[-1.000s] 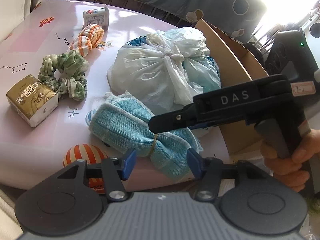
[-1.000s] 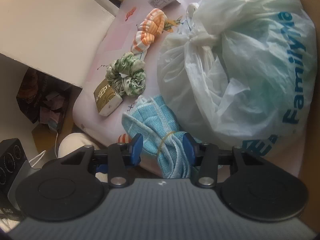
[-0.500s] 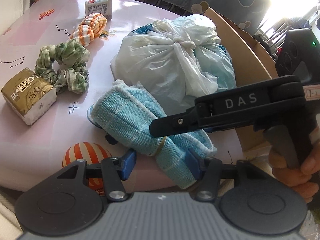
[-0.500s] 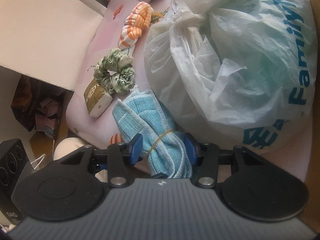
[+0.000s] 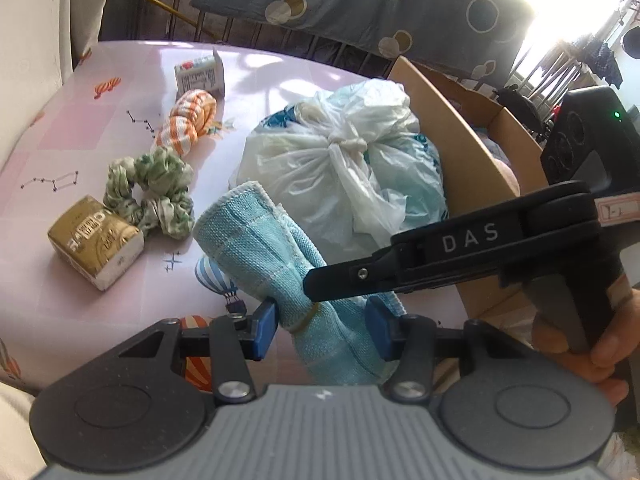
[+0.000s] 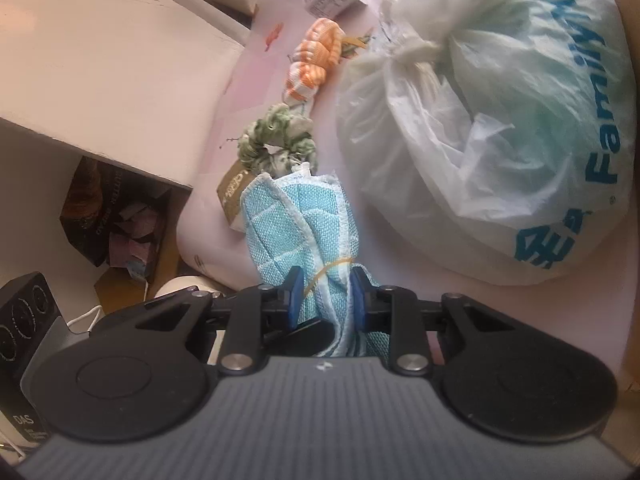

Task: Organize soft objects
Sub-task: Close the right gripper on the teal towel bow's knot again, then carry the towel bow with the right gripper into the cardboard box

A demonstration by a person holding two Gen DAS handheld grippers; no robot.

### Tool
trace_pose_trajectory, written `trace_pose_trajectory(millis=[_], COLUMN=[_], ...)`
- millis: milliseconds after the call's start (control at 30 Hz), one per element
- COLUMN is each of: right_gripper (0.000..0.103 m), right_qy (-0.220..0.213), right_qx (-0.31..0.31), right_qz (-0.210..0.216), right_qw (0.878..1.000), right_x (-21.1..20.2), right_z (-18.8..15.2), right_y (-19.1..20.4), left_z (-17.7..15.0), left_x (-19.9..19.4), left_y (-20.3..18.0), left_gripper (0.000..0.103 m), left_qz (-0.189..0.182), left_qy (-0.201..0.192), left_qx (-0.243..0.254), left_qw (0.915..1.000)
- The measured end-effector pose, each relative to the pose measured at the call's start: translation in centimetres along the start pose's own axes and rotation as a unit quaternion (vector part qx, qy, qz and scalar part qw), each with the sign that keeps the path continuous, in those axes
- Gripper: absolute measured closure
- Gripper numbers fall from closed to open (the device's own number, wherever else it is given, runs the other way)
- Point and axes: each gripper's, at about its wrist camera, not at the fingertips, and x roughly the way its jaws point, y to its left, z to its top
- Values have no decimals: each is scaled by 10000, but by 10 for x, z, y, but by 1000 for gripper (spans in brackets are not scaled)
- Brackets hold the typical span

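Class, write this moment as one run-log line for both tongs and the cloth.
left tongs: closing, straddling cloth | right tongs: closing, pinching cloth at rubber band | cloth: tilted up off table

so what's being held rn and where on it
The blue towel, pinched at its rubber-banded waist by the closing right gripper. The left gripper straddles it, jaws closing, not yet gripping.

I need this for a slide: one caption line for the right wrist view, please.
Right tongs closing on a blue towel bundle bound with a rubber band, beside a knotted plastic bag.
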Motion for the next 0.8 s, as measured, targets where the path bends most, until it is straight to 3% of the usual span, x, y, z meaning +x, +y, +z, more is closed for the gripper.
trace_pose_trajectory(millis=[200, 367, 567, 800], right_gripper=[80, 80, 80, 80], right_qy=[-458, -943, -1613, -2296], right_qx=[-354, -402, 45, 755], right_qz=[293, 521, 614, 271], right_qw=[9979, 9934, 9850, 9700], right_x=[-35, -76, -140, -214], right_z=[15, 32, 34, 26], right_y=[30, 34, -14, -103], left_z=[24, 52, 85, 113], left_x=[-39, -52, -32, 37], left_y=[-19, -50, -117, -204], left_gripper=[55, 54, 54, 53], left_qz=[175, 50, -334, -1012], left_qy=[-546, -849, -875, -477], left_qx=[304, 609, 1268, 1730], left_qw=[9979, 9945, 9875, 9786])
